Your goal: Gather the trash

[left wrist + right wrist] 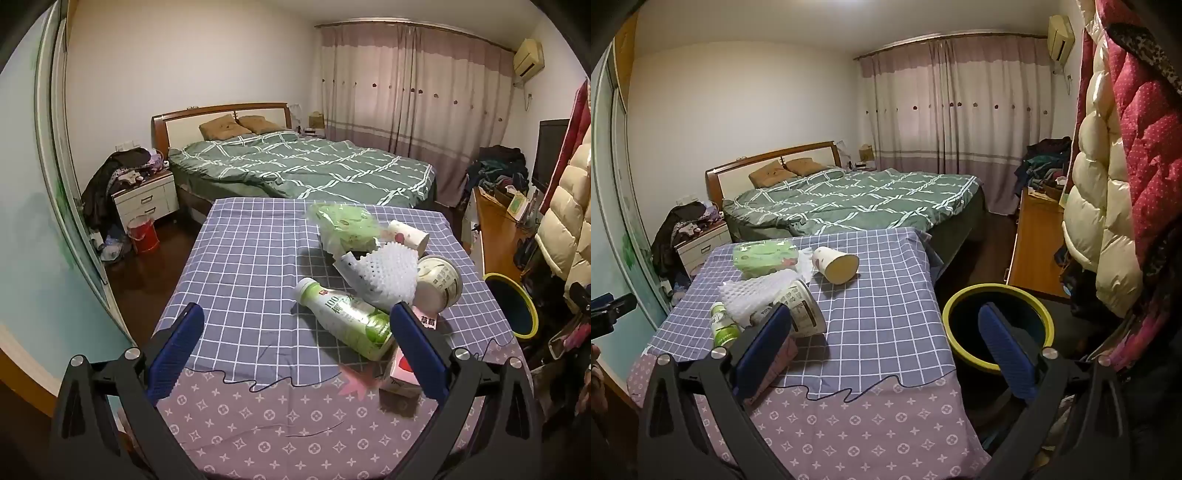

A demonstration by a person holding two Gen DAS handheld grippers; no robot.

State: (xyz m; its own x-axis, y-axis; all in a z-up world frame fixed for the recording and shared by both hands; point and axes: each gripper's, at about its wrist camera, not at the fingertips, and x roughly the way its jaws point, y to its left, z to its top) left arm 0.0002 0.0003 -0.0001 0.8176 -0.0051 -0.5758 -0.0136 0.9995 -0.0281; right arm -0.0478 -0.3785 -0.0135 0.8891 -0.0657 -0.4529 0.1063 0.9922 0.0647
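Note:
Trash lies on the checked tablecloth (243, 266): a green-labelled bottle (347, 317) on its side, white foam netting (384, 269), a round tub (439, 280), a paper cup (408, 236) on its side, a green plastic pack (343, 225) and a pink carton (400, 373). My left gripper (295, 332) is open and empty above the table's near edge, the bottle just inside its right finger. My right gripper (882, 332) is open and empty; the tub (803, 310) sits by its left finger. A yellow-rimmed bin (997, 325) stands right of the table.
A bed with a green quilt (303, 166) stands behind the table. A nightstand (146, 199) and a red bucket (142, 232) are at the left. Hanging coats (1108, 184) and a wooden desk (1034, 240) crowd the right side beside the bin.

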